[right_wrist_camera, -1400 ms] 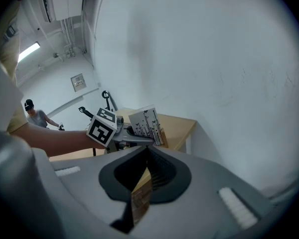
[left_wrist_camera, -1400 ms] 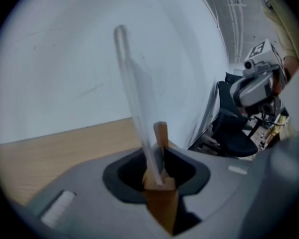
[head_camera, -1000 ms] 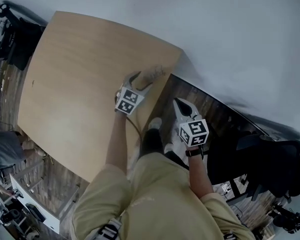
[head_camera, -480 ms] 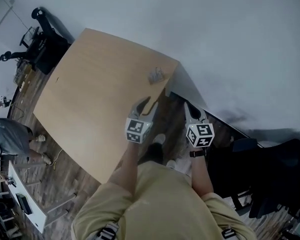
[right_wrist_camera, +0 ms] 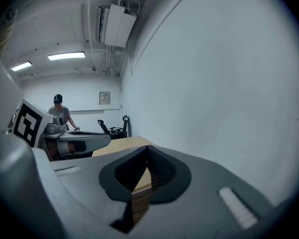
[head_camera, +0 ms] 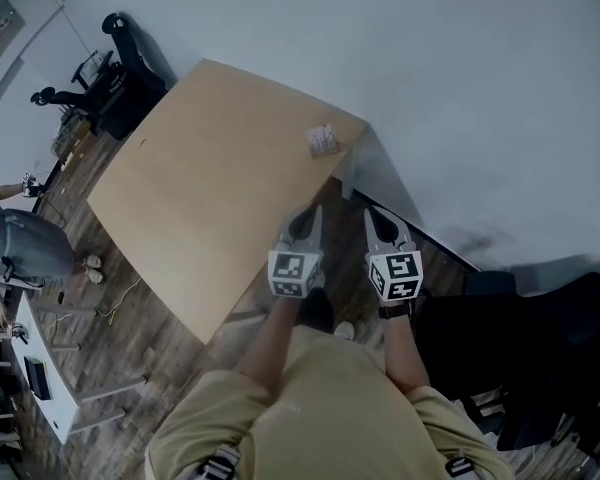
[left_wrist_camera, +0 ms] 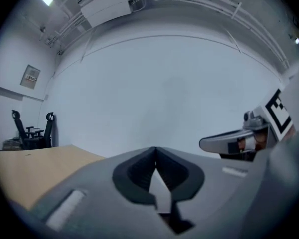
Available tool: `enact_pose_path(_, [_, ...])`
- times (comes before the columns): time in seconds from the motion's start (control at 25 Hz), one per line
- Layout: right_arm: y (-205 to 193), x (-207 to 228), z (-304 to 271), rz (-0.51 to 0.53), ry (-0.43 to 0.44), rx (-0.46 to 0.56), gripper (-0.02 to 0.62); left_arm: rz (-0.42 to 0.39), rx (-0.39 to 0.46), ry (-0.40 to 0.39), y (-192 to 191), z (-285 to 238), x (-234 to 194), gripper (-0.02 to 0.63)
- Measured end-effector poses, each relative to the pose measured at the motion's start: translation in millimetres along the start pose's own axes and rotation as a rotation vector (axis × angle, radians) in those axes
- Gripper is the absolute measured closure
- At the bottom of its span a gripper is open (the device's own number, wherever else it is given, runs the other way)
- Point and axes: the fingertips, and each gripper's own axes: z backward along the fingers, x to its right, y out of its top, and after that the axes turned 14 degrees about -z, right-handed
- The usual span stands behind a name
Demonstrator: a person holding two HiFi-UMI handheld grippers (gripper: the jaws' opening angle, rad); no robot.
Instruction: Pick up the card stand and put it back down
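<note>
Both grippers have drawn back off the table (head_camera: 200, 178) — the left gripper (head_camera: 310, 216) has just been closing its jaws and they meet on nothing, the right gripper (head_camera: 373, 216) is likewise pinched together and empty — while the card stand (head_camera: 323, 139) sits by the table's far corner, so the task looks done.

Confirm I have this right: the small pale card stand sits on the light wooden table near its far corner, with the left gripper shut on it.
Wrong on the grip. The left gripper has just closed its fingers on nothing, as the left gripper view shows. The small pale card stand sits alone on the light wooden table near its far corner.
</note>
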Motion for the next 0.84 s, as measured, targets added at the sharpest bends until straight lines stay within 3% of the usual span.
enact_pose_path(0.2, [7, -17, 15, 0.016, 0.023, 0.031, 0.592, -0.012, 0.009, -0.022, 10, 20, 16, 0.604])
enact_pose_path(0.4, [-1, -29, 24, 0.013, 0.033, 0.04, 0.592, -0.017, -0.036, -0.04, -4, 32, 21, 0.604])
enact_pose_path(0.84, [-7, 20, 24, -0.047, -0.064, 0.036, 0.592, -0.011, -0.097, -0.11, -33, 21, 28, 0.604])
